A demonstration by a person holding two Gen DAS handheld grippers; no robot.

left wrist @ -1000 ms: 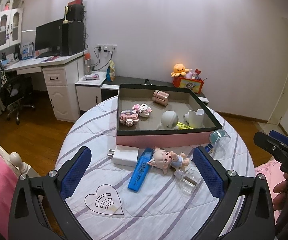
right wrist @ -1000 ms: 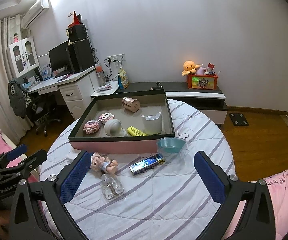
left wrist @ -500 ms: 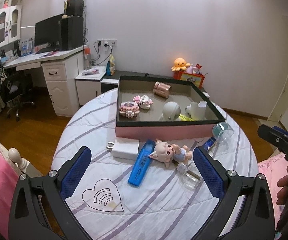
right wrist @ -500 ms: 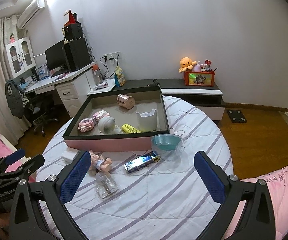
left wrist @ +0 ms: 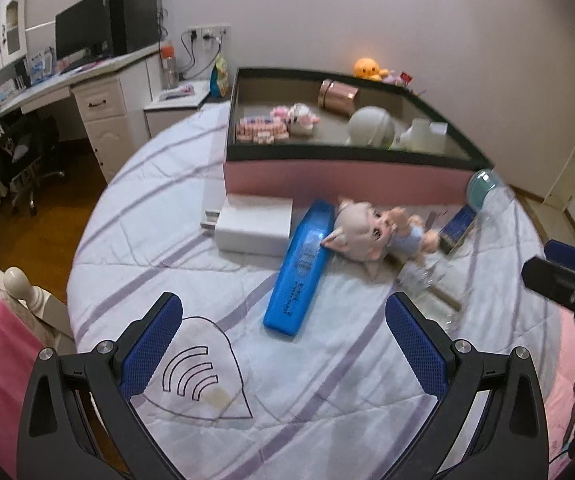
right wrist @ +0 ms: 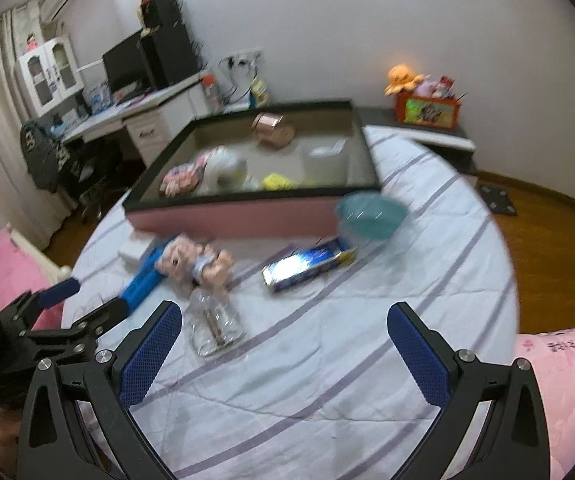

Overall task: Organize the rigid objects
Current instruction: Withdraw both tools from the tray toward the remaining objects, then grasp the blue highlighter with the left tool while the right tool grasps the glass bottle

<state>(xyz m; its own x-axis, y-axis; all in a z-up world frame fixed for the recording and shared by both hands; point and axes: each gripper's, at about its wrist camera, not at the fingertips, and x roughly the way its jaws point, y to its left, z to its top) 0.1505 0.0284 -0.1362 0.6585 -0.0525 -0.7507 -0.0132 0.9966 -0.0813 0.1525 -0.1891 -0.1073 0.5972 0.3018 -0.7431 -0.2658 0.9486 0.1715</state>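
Observation:
A pink-sided box (left wrist: 343,178) (right wrist: 231,218) on the round table holds a copper can (left wrist: 337,95), a white ball, brick figures and a white cup. In front of it lie a white charger (left wrist: 253,224), a blue case (left wrist: 301,268), a pig doll (left wrist: 371,232) (right wrist: 195,262), a clear glass bottle (right wrist: 215,324), a blue packet (right wrist: 309,266) and a teal-lidded jar (right wrist: 369,216). My left gripper (left wrist: 283,340) is open, short of the blue case. My right gripper (right wrist: 283,344) is open, just right of the bottle.
The striped tablecloth (right wrist: 327,380) carries a heart-shaped print (left wrist: 199,372) near the left gripper. A white desk with a monitor (left wrist: 87,36) and a chair stand at the left. A low cabinet with toys (right wrist: 427,108) is behind the table. Pink bedding (right wrist: 559,380) borders the near right.
Both grippers have moved forward and down toward the table, so the loose objects look larger and closer. Both stay open. Nothing on the table has shifted.

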